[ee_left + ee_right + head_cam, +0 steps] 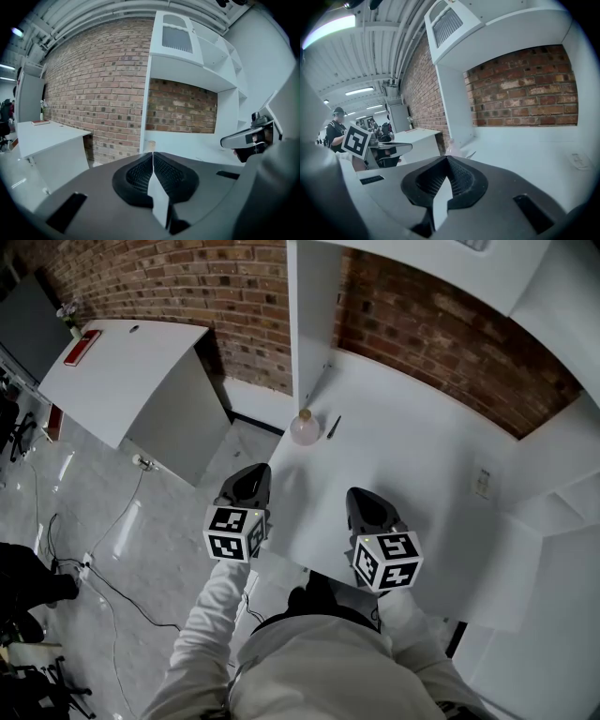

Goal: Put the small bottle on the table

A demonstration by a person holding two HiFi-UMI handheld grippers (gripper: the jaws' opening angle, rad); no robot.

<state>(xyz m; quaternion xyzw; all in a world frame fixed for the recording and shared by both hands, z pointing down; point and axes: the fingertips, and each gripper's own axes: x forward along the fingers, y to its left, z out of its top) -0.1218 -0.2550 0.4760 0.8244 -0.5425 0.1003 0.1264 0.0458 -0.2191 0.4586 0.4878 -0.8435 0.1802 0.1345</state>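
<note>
The small bottle (304, 427), round, pale pink and corked, stands upright on the white table (412, 456) near its left edge, by the shelf upright. My left gripper (249, 476) is at the table's front left corner, well short of the bottle, jaws shut and empty. In the left gripper view only the cork (150, 146) peeks above the closed left gripper (153, 154). My right gripper (367, 504) hovers over the table's front edge, also shut with nothing in it. In the right gripper view the bottle (453, 150) shows just past the right gripper (446, 158).
A dark pen (334, 426) lies right of the bottle. A wall plate (482, 483) lies on the table at the right. Shelving (309, 315) rises against the brick wall. A second white desk (122, 381) with a red book (82, 347) stands left; cables (112, 587) cross the floor.
</note>
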